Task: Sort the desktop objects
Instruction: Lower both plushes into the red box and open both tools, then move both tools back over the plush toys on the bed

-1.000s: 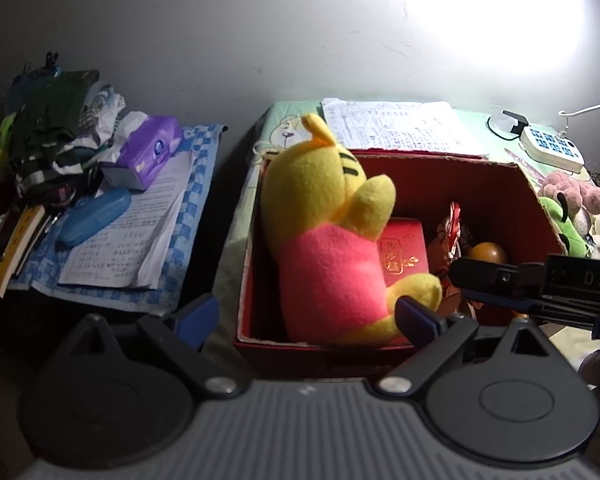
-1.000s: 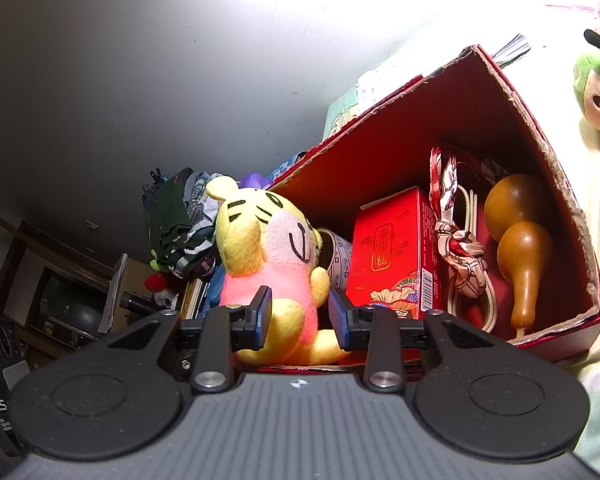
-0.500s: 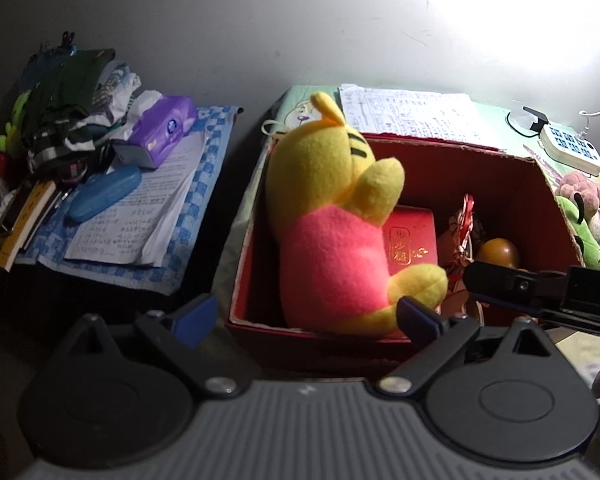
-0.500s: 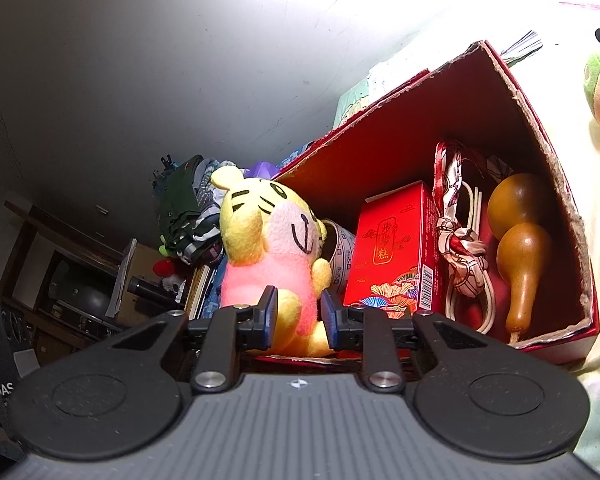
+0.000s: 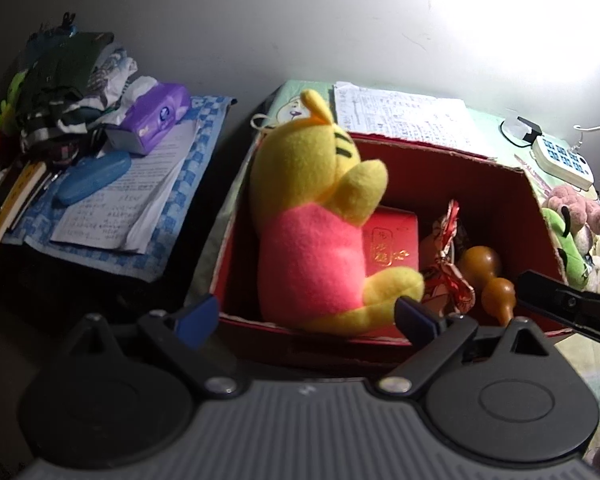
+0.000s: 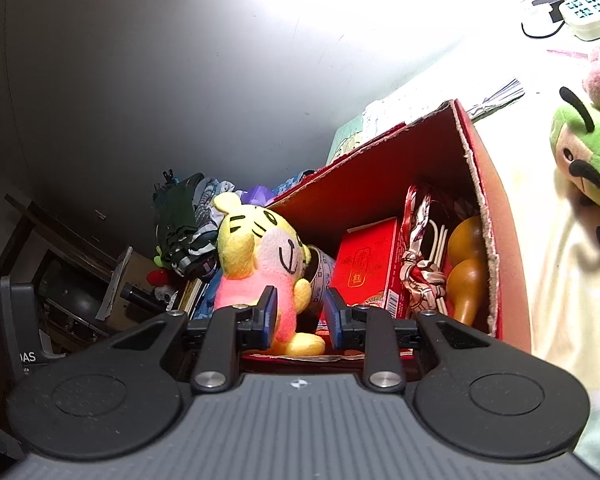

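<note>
Seen from the left wrist, the left gripper (image 5: 306, 316) has its jaws spread wide with nothing pinched, its blue pads just short of the near wall of the red cardboard box (image 5: 452, 164); a yellow tiger plush in a pink shirt (image 5: 312, 232) sits upright in the box's left part, leaning on the left wall, and beside it stand a red gift box with gold lettering (image 5: 392, 240), a bundle of red-and-white ribbon (image 5: 448, 256) and a brown gourd (image 5: 488, 272); handwritten papers (image 5: 400, 120) lie behind the box; to the left, on a blue checkered cloth (image 5: 196, 152), rest more papers, a blue case (image 5: 92, 176) and a purple tissue box (image 5: 152, 120); a white power strip (image 5: 560, 158) and a green plush (image 5: 560, 244) (partly cut off by the box wall) lie to the right. From the right wrist, the right gripper (image 6: 300, 316) is partway apart and its jaws are opening; the tiger's foot shows in the gap beyond them, but the pads do not seem to press on it (the view is tight here); the box, the red gift box, the ribbon and the gourd fill the middle, and the green plush lies on pale bedding (image 6: 548, 264) at the right.
</note>
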The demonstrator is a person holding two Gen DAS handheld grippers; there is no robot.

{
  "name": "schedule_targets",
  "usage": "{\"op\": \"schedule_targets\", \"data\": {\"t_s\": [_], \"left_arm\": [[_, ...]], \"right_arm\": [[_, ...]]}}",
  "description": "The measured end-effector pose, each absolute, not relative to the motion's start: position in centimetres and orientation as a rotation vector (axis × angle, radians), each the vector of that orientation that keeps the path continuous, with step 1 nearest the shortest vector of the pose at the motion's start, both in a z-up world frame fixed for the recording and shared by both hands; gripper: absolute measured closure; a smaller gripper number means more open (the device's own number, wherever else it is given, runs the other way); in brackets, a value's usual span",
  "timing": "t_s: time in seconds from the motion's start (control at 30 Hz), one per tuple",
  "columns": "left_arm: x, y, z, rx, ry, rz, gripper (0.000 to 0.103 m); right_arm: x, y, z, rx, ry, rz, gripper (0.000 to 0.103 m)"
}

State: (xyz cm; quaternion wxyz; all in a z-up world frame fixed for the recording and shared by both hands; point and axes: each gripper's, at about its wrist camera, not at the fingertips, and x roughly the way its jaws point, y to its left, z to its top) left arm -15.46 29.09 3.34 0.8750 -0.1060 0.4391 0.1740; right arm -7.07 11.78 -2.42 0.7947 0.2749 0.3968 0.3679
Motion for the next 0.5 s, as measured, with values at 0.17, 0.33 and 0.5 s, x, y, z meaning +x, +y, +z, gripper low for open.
{"op": "schedule_targets", "data": {"t_s": [0.17,0.33,0.5], "left_arm": [[-14.7,26.0,4.7,-0.142,0.878,0.34,0.005],[-13.3,23.7,4.8,-0.137,0.882,0.293,0.005],[-12.3,21.1,4.3,-0.122,0.896,0.257,0.005]], "right_arm": [[-7.5,10.0,-2.5,0.598,0.829,0.772,0.074],[-7.7,7.8,-3.0,0.615,0.817,0.747,0.074],[-7.6,5.2,-3.8,0.643,0.833,0.705,0.076]]}}
